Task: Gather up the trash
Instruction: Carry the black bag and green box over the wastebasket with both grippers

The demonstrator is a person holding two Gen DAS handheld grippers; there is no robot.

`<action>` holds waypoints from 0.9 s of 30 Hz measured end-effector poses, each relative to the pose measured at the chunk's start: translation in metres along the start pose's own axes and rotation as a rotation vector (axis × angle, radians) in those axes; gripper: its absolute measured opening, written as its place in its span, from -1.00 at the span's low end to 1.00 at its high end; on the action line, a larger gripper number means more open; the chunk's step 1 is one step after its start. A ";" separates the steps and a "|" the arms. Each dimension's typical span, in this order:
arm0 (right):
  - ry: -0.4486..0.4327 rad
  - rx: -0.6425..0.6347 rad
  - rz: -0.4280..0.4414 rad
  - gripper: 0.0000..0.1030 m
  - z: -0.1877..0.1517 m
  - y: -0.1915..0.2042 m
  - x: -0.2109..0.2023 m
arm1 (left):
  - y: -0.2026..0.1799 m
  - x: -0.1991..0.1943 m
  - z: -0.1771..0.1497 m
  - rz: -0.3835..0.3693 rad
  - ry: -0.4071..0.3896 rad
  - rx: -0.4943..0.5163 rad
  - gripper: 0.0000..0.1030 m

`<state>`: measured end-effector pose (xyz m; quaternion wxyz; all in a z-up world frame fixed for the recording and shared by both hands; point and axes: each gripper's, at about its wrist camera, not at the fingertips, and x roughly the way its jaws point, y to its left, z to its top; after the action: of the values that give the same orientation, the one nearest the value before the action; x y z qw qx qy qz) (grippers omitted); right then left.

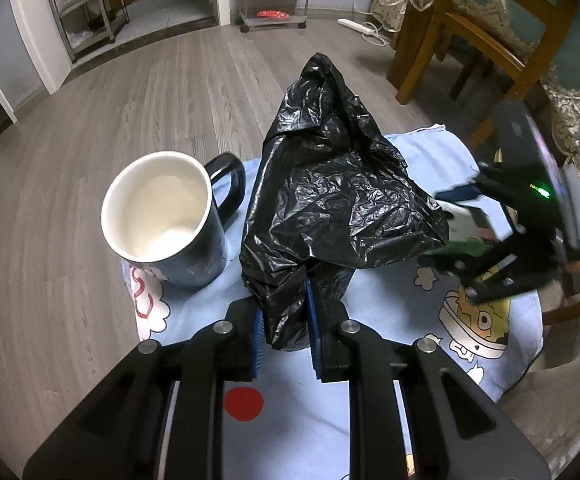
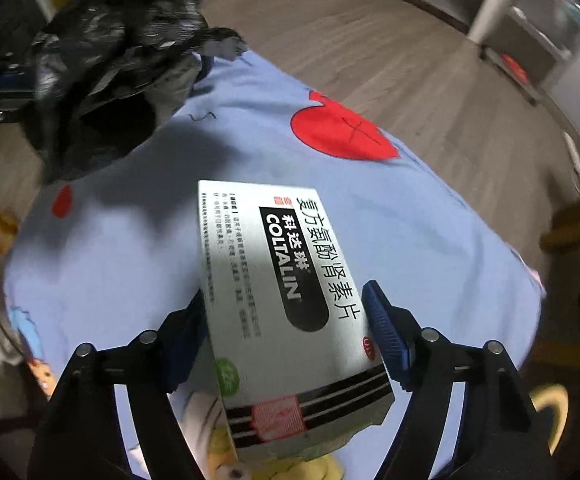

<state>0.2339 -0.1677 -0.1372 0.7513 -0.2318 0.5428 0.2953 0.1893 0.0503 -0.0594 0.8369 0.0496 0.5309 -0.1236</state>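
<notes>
- Medicine box (image 2: pixel 286 300) sits between the two fingers of the right gripper (image 2: pixel 290 332), lifted at a slant above the blue cloth (image 2: pixel 130 260) rather than lying flat on it
- Its long axis runs forward along the fingers, the far end poking well past the tips and the near end reaching back toward the camera
- The right jaws stand wide, about the width of the box; the left finger looks pressed to the box's edge, while the blue pad on the other side (image 2: pixel 386 340) seems to touch or nearly touch, so I judge it a grip but a light one
- Black bin bag (image 1: pixel 330 196) stands up on the same cloth, a bunch of its plastic clamped in the left gripper (image 1: pixel 286 320), whose jaws are nearly together on it
- In the left wrist view the right gripper (image 1: pixel 482 264) is at the bag's right side, just beside it, so the box must travel leftward to the bag
- I cannot tell where the bag's mouth opens; that decides the entry angle
- A mug (image 1: pixel 166 216) stands on the bag's other side, out of the path
</notes>
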 end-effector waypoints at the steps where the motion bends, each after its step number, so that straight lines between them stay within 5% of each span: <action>1: -0.006 0.011 -0.012 0.42 -0.005 0.003 -0.007 | -0.002 -0.004 0.000 0.001 -0.005 0.005 -0.67; 5: -0.051 0.076 -0.039 0.19 -0.021 0.016 -0.040 | -0.011 -0.018 -0.003 0.007 -0.023 0.031 -0.67; 7: -0.054 0.098 -0.050 -0.60 -0.032 0.019 -0.052 | -0.016 -0.023 -0.005 0.010 -0.025 0.046 -0.67; 19: -0.102 0.221 -0.099 -0.64 -0.082 0.008 -0.096 | -0.053 -0.048 -0.003 0.011 -0.048 0.119 -0.67; 27: -0.188 0.388 -0.201 -0.64 -0.127 -0.030 -0.151 | -0.144 -0.042 0.016 -0.049 -0.095 0.229 -0.67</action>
<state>0.1329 -0.3034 -0.0313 0.8546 -0.1077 0.4912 0.1294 0.1487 -0.0857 -0.0078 0.8467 0.1261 0.4740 -0.2062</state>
